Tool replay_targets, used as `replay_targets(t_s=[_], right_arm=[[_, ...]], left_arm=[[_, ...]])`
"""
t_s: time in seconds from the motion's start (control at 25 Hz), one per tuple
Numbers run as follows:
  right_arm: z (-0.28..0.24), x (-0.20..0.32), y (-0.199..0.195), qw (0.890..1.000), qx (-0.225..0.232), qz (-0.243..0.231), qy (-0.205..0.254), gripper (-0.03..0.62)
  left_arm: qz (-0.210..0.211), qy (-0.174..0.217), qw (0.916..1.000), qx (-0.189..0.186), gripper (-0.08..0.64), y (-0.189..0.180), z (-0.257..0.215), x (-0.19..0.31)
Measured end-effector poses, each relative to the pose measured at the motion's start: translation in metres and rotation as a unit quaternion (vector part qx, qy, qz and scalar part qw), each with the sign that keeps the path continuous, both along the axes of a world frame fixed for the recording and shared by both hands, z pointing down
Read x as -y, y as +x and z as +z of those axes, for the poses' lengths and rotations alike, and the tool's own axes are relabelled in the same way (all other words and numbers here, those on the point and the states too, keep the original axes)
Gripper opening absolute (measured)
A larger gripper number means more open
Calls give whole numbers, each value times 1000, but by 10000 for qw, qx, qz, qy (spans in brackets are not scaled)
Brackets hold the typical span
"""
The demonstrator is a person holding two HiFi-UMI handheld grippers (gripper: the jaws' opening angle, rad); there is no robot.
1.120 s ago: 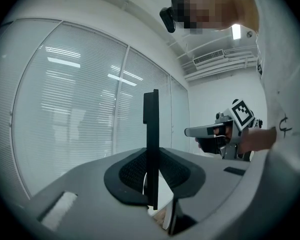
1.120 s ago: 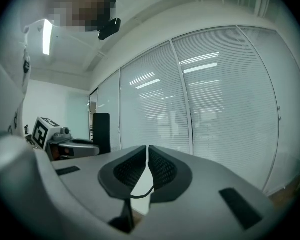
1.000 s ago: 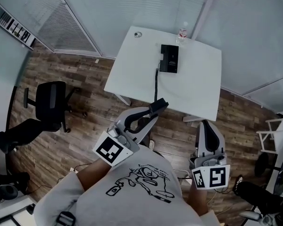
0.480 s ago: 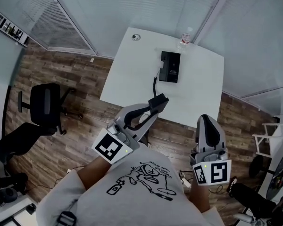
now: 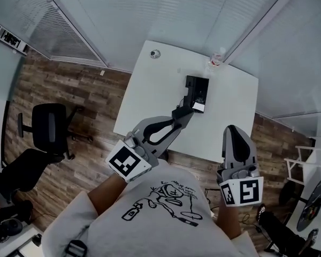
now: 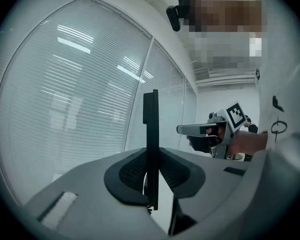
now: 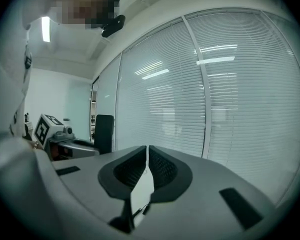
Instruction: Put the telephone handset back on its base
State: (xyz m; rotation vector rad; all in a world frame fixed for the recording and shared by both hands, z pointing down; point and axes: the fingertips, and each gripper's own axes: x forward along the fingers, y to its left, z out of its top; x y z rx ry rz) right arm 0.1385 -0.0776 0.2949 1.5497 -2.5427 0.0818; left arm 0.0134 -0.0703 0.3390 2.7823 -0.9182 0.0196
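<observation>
The black telephone base [image 5: 197, 89] lies on the white table [image 5: 150, 95], toward its far side. My left gripper [image 5: 177, 120] is shut on the black handset [image 5: 183, 113] and holds it above the table's near part, just short of the base. In the left gripper view the handset [image 6: 150, 129] stands edge-on between the pads of the left gripper [image 6: 151, 171]. My right gripper [image 5: 234, 131] hangs shut and empty off the table's near right corner. In the right gripper view the right gripper [image 7: 147, 156] shows its jaws together with nothing between them.
A clear plastic bottle [image 5: 216, 61] stands at the table's far edge and a small round object [image 5: 155, 53] lies at its far left corner. A black office chair [image 5: 49, 128] stands on the wooden floor to the left. Glass walls with blinds close off the far side.
The left gripper has carried the handset forward from in front of the table to over its near part, close to the base. The right gripper stays low and shut.
</observation>
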Motion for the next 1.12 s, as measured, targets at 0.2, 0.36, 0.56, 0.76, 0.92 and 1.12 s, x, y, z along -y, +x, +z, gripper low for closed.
replay_targets(t_s=[0.2,0.36,0.56,0.76,0.92,1.12], right_arm=[[7,34,-2,9999,12,85,90,14],[23,48,-11,9999,122,-72,-61,75],[53,53,-25,9973,401,-430,-433,189],[106,51,-49,9902,389,-885,-1011,263],[154,50,-62,9852,73,-913,-1448,278],[202,48,-71,9769,-65,-904,-1935,278]], left_arm=[[360,-184,9992,-32,67,7,16,38],[578,-432,9973,-135,67,14,29,59],[781,-659,9944,-263,67,26,45,68],[880,-907,9916,-274,67,37,65,77],[1042,-1116,9879,-277,67,45,80,76],[1219,-1412,9820,-311,67,56,103,73]])
